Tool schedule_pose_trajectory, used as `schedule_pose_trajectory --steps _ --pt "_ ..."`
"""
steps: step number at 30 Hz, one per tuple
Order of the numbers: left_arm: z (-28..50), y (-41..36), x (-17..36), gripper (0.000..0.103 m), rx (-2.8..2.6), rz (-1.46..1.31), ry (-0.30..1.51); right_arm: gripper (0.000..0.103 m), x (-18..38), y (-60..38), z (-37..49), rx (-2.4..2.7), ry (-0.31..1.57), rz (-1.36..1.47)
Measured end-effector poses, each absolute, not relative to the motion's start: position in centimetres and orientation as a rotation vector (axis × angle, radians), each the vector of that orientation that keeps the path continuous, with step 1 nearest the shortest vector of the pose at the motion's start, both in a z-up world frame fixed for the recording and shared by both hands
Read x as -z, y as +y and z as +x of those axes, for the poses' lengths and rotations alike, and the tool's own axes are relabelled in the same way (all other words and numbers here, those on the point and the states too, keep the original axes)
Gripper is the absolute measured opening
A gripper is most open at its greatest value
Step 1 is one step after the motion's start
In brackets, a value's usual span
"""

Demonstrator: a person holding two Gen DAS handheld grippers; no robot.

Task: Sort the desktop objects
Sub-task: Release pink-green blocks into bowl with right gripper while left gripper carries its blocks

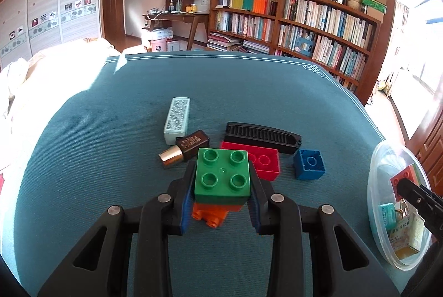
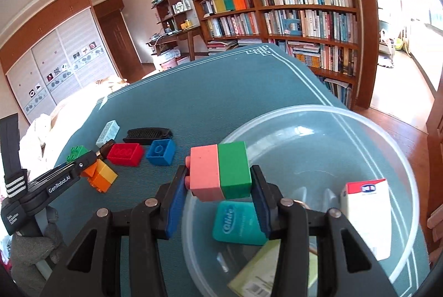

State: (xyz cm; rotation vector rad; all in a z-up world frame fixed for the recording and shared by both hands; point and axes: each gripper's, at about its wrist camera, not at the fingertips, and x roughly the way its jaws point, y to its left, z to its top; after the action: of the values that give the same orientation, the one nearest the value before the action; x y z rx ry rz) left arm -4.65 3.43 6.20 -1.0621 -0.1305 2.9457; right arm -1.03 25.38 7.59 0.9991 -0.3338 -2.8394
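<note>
carefully now: the right gripper (image 2: 220,187), pinching the pink-and-green block pair (image 2: 221,172) over the clear bowl (image 2: 409,175), should lower before releasing, while the left gripper (image 1: 221,186) clamps the green block stack (image 1: 222,175) above the table (image 1: 110,158).

The left wrist camera sits just behind its own black two-finger gripper (image 1: 223,186), looking down at a slant across the teal cloth-covered table (image 1: 110,158) toward a wooden bookcase (image 1: 304,20). The right wrist camera looks the same general way from further right — close over a clear plastic bowl (image 2: 360,125). Both views share the red plastic brick (image 1: 263,161) (image 2: 126,154), the blue brick (image 1: 310,165) (image 2: 160,151) and that bowl (image 1: 376,167).
</note>
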Motion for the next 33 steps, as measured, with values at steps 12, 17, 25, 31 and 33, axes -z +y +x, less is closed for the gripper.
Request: schedule_pose_trajectory --steps 12,17,25,31,33 --pt "-4.6 10.9 -7.9 0.035 -2.725 -1.019 -0.064 0.049 -8.0 31.1 -1.2 2.97 -0.427 1.017" --pt "-4.7 14.2 -7.8 0.035 -2.632 -1.008 -0.02 0.049 -8.0 32.1 -1.3 2.985 -0.442 1.022" --pt "-5.0 18.0 -7.2 0.035 -2.545 -1.004 0.039 0.049 -7.9 33.2 -1.4 2.997 -0.463 1.019" --pt "-5.5 19.6 -7.0 0.035 -2.5 -1.01 0.048 0.049 -7.6 34.0 -1.6 3.006 -0.502 1.033" --pt "-5.6 20.1 -6.8 0.036 -2.481 -1.014 0.04 0.049 -7.6 34.1 -1.6 3.015 -0.504 1.035"
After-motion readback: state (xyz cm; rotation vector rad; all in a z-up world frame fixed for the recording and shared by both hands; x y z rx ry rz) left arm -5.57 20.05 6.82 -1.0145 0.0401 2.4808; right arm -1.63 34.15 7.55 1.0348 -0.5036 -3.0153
